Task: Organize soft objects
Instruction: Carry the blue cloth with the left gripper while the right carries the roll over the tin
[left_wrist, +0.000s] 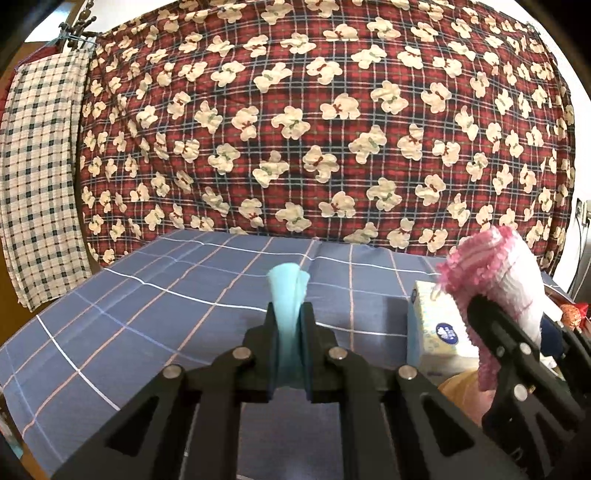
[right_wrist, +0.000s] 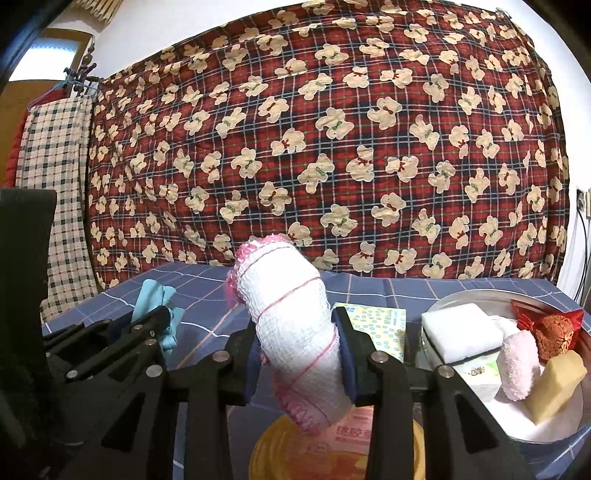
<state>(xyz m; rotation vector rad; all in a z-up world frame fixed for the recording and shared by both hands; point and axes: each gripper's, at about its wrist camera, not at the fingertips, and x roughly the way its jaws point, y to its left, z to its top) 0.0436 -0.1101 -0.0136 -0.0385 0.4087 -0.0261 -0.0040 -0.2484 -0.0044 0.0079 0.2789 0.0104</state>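
The red plaid hanging blanket with cream bear print fills the background behind the tabletop covered in blue checked cloth. At the right sits a round metal basin holding a white sponge block, a pink fluffy pad and a yellow foam wedge.

The right tool pinches a rolled white mesh cloth with pink edging above the tabletop. The left tool is pressed together on a thin light-blue cloth strip.

Risk: the mesh roll leans over the jaws; a loosened grip would likely let it tip or unroll. The thin strip could slip free if tugged.
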